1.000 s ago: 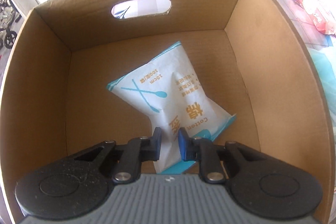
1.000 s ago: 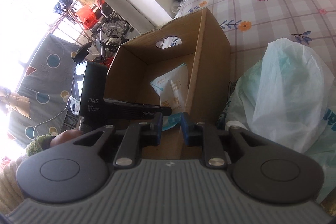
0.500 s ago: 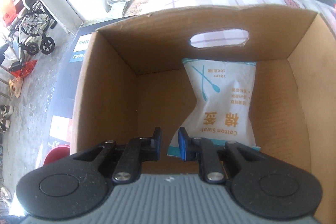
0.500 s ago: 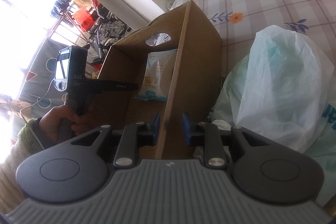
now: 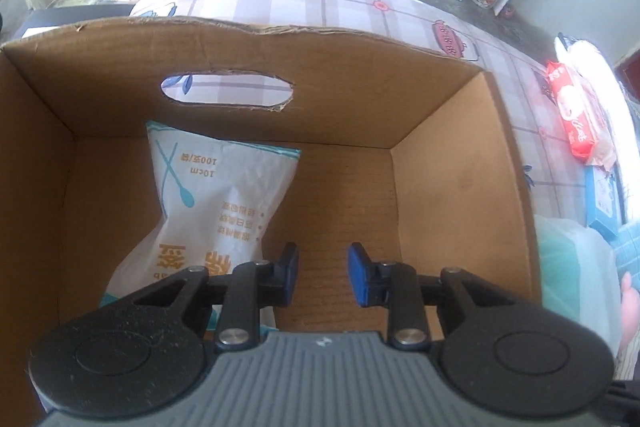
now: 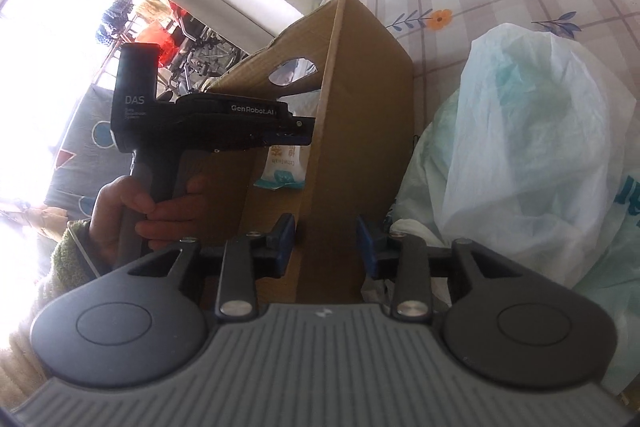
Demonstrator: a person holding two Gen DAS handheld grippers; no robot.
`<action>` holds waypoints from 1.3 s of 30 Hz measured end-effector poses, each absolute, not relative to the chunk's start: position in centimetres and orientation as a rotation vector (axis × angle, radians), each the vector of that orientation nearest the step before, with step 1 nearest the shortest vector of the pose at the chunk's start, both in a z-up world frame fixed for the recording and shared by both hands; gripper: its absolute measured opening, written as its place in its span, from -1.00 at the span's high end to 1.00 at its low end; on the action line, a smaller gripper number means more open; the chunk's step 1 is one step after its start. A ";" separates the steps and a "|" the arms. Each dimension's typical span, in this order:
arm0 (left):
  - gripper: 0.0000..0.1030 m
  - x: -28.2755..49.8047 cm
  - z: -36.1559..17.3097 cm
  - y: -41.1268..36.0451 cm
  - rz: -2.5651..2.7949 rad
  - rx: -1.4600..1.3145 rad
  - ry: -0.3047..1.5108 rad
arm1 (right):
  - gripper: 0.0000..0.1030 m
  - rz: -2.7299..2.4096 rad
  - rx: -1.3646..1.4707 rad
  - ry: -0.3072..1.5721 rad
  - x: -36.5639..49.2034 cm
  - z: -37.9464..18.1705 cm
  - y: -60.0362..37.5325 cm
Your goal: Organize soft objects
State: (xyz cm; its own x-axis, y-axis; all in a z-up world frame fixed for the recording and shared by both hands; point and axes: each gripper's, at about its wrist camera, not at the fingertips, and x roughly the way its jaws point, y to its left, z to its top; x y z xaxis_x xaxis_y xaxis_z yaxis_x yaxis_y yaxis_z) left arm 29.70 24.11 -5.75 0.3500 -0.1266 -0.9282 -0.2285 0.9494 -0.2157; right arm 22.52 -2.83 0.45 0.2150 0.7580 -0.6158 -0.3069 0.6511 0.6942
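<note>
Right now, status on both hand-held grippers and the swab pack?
Left hand-held gripper opening, empty, over the box. Right hand-held gripper opening astride the box wall. Cotton swab pack lies inside the cardboard box. Nothing blocking.

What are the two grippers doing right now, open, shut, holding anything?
Left gripper: jaws opening, empty; the cotton swab pack lies released in the cardboard box.
Right gripper: jaws opening astride the box's side wall, pads not pressing it.
</note>
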 end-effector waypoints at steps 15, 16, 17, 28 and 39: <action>0.46 29.2 -5.5 30.4 0.241 -0.368 1.187 | 0.28 0.809 0.493 1.120 22.8 0.4 -3.1; 0.43 29.1 -5.2 30.3 0.233 -0.364 1.185 | 0.28 0.811 0.493 1.121 22.7 0.3 -3.1; 0.34 28.8 -4.8 30.5 0.214 -0.355 1.180 | 0.27 0.813 0.493 1.122 22.8 0.3 -3.1; 0.12 26.6 -5.1 28.3 0.199 -0.207 1.299 | 0.24 0.815 0.514 1.114 22.7 0.1 -3.5; 0.09 23.6 1.0 24.2 0.168 -0.147 1.154 | 0.18 0.860 0.559 1.050 19.8 2.3 -6.1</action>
State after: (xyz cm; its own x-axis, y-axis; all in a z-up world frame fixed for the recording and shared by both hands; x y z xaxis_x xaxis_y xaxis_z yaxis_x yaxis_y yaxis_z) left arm 23.59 24.16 0.95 0.3948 0.0562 -0.9170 -0.2071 0.9779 -0.0292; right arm 19.84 -6.06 2.30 0.2324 0.8274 -0.5113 -0.3382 0.5617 0.7551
